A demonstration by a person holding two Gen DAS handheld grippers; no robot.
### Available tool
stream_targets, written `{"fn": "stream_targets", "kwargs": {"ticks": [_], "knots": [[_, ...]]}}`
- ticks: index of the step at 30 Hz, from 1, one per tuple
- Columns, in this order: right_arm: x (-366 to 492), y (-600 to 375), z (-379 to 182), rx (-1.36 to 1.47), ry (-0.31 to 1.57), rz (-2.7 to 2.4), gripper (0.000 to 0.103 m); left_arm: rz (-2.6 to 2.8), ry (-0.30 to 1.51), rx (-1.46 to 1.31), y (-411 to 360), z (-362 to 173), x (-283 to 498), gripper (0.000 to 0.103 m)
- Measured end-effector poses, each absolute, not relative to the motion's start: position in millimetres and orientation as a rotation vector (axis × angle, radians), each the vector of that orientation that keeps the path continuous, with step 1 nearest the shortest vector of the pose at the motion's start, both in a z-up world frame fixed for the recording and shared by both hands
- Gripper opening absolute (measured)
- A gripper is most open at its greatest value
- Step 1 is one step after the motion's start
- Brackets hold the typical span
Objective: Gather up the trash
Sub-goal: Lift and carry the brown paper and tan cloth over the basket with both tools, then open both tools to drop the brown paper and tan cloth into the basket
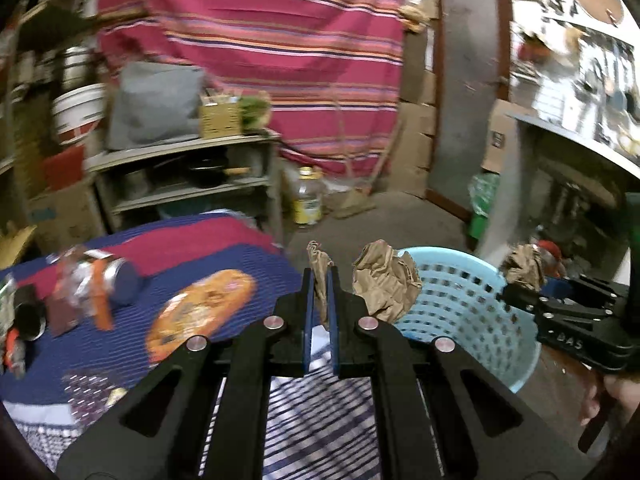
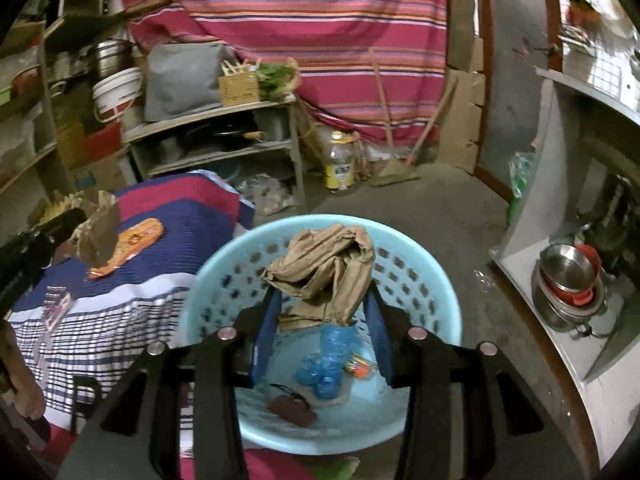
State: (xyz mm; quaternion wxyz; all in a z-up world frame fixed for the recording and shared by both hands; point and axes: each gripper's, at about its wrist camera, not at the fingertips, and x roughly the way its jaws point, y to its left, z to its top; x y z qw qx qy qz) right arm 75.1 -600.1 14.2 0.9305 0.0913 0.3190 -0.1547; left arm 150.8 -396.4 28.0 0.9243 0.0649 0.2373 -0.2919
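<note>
- The left gripper point(image 1: 320, 280) had its fingers pinched almost fully together on a crumpled brown paper wad point(image 1: 386, 280), gripping a thin twisted tail of it; the bulk hung just beside the rim of the light blue basket point(image 1: 460, 292), not yet over it.
- The right gripper point(image 2: 320, 312) had its fingers roughly half apart, clamped on a second crumpled brown paper piece point(image 2: 324, 272), held above the basket's opening.
- Already in the basket lay a blue plastic bag point(image 2: 328, 360), a small orange wrapper point(image 2: 360, 366) and a dark brown flat scrap point(image 2: 292, 408), so some collecting looked done.
- Left to gather, by my reading: on the striped blue and red cloth point(image 1: 200, 248) over the counter sat an orange snack packet point(image 1: 200, 312), a shiny crumpled wrapper bundle point(image 1: 92, 280) and a small patterned wrapper point(image 1: 86, 392).
- I judged the task somewhere near its middle: both paper pieces awaited release into the basket, and several items on the cloth remained.
</note>
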Motion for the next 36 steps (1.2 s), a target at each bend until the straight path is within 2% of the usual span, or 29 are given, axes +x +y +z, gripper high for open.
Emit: {"fn": "stream_targets", "kwargs": {"ticks": [11,13,15,17,20,23,26,30,34,35,36], "knots": [[75,-634,-11,0.251,0.693,-0.360,0.042,-0.720,0.565,0.175,-469,-3,164,0.008],[77,-635,-14,0.248,0.701,-0.363,0.042,-0.726,0.573,0.176,-470,-3,166,0.014],[79,-635,-15,0.245,0.703,-0.361,0.042,-0.709,0.568,0.175,-469,-2,168,0.040],[81,-633,-16,0.240,0.701,-0.362,0.042,-0.682,0.561,0.167,-462,-1,170,0.056],[83,-629,-16,0.236,0.700,-0.361,0.042,-0.643,0.562,0.173,-448,3,171,0.058],[87,-622,-17,0.228,0.702,-0.356,0.042,-0.557,0.534,0.209,-430,9,166,0.081],[95,-615,-16,0.226,0.702,-0.350,0.042,-0.517,0.518,0.207,-407,18,163,0.084],[110,-603,-13,0.216,0.706,-0.335,0.042,-0.457,0.487,0.187,-377,30,155,0.095],[125,-587,-15,0.187,0.714,-0.344,0.043,-0.426,0.482,0.163,-353,35,154,0.097],[128,-584,-15,0.187,0.713,-0.348,0.047,-0.418,0.484,0.156,-347,35,155,0.097],[130,-581,-14,0.186,0.711,-0.350,0.057,-0.411,0.486,0.154,-343,36,156,0.097]]}}
